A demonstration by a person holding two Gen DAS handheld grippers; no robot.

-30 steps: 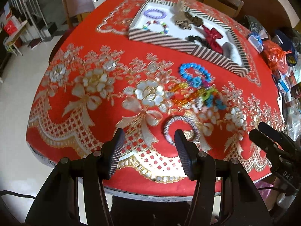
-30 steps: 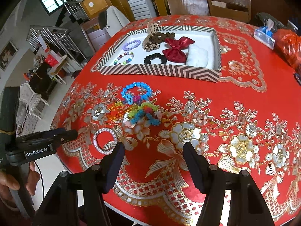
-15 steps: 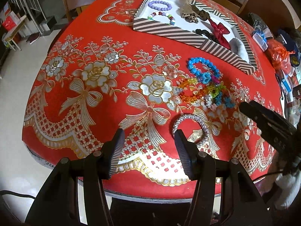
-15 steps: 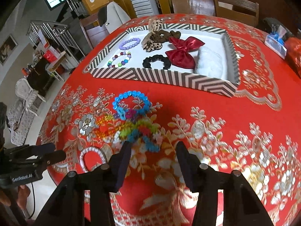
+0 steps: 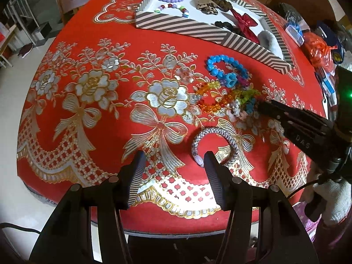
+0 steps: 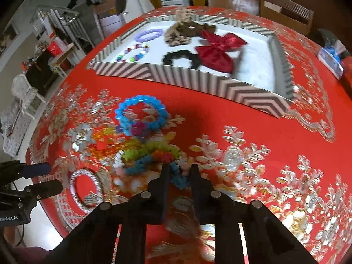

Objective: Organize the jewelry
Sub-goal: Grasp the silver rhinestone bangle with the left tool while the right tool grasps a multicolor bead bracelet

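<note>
Over multicoloured bracelet (image 6: 154, 156), right claw (image 6: 180, 172) now narrowed

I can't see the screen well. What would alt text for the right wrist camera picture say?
The right gripper has its jaws closing around a multicolored bracelet lying on a red tablecloth. A blue bracelet and a silver bracelet lie nearby, with a striped tray of jewelry and hair bows behind.
</note>
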